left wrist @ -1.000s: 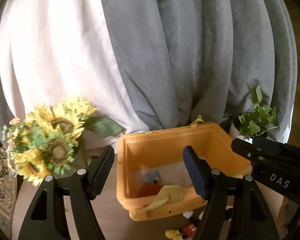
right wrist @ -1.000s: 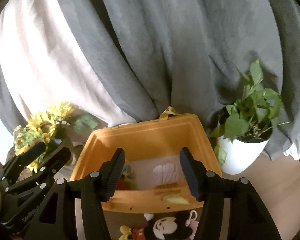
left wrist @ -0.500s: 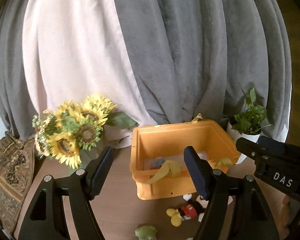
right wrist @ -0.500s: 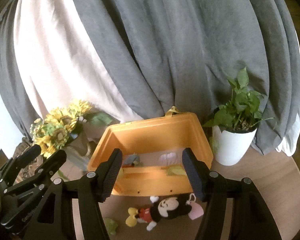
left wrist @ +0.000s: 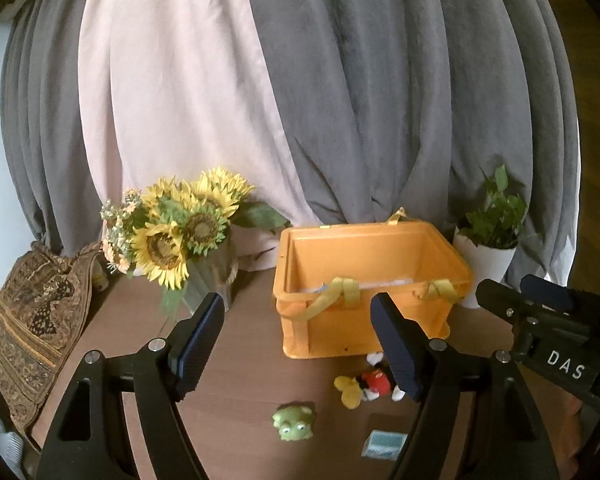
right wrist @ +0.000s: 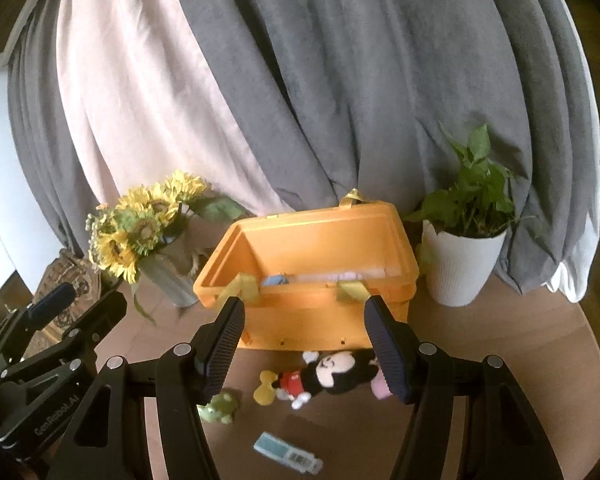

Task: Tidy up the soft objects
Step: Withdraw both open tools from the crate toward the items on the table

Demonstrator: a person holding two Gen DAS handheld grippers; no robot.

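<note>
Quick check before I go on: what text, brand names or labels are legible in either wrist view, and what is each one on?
"DAS": white letters on the body of the right gripper, seen from the left wrist view.
"GenRobot.AI": on the body of the left gripper, seen from the right wrist view.
Flat blue-and-white packet on the table: barcode and print too small to read.

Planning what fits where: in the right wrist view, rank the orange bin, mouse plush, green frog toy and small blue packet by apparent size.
1. orange bin, clearly largest.
2. mouse plush.
3. green frog toy and small blue packet look alike; the frog is partly hidden behind the right claw and the packet lies nearer the camera, so no ranking.
</note>
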